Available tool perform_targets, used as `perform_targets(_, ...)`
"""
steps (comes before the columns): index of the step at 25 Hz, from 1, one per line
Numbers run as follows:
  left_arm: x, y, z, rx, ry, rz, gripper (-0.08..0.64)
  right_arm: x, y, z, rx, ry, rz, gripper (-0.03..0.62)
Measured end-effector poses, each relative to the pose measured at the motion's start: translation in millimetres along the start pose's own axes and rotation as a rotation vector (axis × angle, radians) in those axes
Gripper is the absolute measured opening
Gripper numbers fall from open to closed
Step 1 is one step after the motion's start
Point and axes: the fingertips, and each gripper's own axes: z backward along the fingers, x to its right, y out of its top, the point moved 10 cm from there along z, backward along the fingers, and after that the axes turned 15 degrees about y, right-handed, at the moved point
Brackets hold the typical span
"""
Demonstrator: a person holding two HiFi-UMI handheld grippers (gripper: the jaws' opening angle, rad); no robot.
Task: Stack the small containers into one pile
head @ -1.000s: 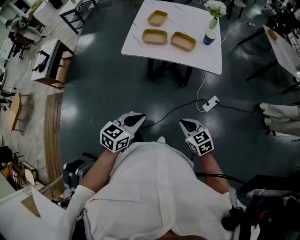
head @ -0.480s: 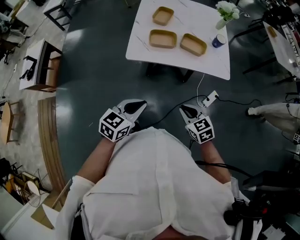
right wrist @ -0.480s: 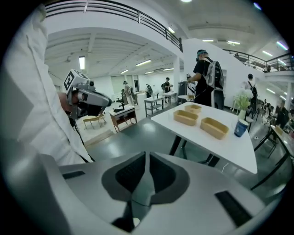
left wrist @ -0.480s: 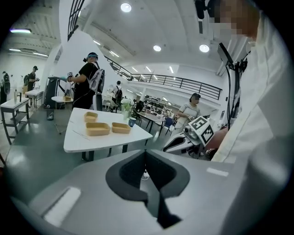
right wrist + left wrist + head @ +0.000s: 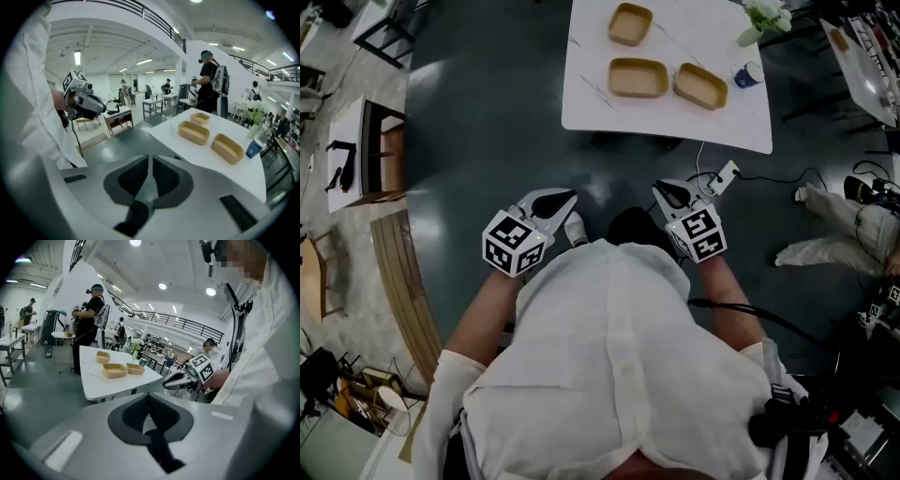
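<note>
Three tan containers sit apart on the white table (image 5: 581, 108): a small one (image 5: 631, 23) at the back, a longer one (image 5: 638, 78) in front of it, and another (image 5: 701, 85) to its right. They also show in the left gripper view (image 5: 115, 371) and in the right gripper view (image 5: 193, 132). My left gripper (image 5: 558, 198) and right gripper (image 5: 662, 191) are held in front of my body, over the dark floor, short of the table. Both are shut with nothing between the jaws.
A vase of white flowers (image 5: 764, 17) and a blue cup (image 5: 748, 75) stand at the table's right end. A power strip (image 5: 724, 176) with cables lies on the floor by the table's near edge. A wooden side table (image 5: 380, 150) stands at left. A person (image 5: 91, 319) stands beyond the table.
The table has come nearer and now lies just ahead of the grippers. Both grippers stay shut and empty in front of my body.
</note>
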Motion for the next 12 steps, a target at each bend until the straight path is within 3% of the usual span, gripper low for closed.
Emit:
perform_targets(6,-18.2,32.1,-38.2,0.0,-0.034,0.023,0.008,57.8,20.3,-13.7,-0.059,0.015,0.081,0.006)
perform_targets(12,-39.6,80.7,-74.2,-0.01,-0.017,0.012,0.008,134.3,53.9,-43.2,-0.162,0.06,0.305,0.009)
